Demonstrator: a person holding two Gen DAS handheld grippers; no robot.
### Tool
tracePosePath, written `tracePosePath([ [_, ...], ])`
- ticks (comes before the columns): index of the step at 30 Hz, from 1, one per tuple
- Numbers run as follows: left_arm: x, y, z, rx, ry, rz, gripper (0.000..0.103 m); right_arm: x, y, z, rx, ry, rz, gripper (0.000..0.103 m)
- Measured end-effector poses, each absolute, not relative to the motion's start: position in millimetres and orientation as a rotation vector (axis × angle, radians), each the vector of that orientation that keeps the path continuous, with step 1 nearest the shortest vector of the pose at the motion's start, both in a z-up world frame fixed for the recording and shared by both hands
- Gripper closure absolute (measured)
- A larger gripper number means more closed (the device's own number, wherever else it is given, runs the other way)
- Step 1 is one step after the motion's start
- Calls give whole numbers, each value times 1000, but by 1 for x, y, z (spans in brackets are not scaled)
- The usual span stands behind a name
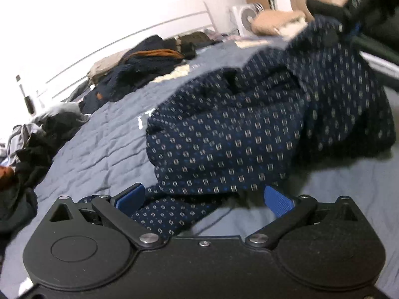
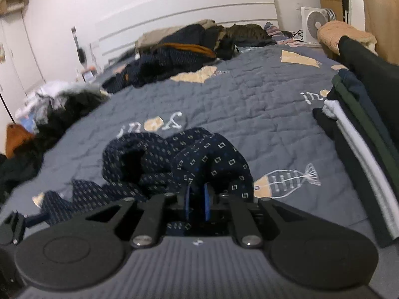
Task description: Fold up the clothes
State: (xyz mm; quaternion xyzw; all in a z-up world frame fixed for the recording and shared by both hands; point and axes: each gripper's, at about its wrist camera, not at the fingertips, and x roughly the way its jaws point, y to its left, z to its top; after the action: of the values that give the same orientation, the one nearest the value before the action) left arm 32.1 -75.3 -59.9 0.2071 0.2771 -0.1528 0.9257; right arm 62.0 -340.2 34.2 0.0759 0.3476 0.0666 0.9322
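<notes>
Left gripper [image 1: 203,199] fingers wide apart, navy patterned garment [image 1: 237,137] lying between them, not pinched; right gripper [image 2: 197,200] fingers nearly together, cloth bunched at the tips, grip unclear; garment crumpled on grey quilted bed [image 2: 249,104]

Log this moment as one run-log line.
task: fold clothes | left gripper: open over patterned navy garment | right gripper: narrow gap, garment bunched ahead | surface: quilt
</notes>
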Motion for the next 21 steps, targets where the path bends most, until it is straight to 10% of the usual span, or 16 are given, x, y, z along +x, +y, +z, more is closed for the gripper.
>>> tracePosePath([
  [10,29,-53,-46,320,597,-320,0,24,-328,83,-25,571,263,47],
  [21,34,-25,-35,227,607,-245,0,15,-224,6,-466,633,648,43],
])
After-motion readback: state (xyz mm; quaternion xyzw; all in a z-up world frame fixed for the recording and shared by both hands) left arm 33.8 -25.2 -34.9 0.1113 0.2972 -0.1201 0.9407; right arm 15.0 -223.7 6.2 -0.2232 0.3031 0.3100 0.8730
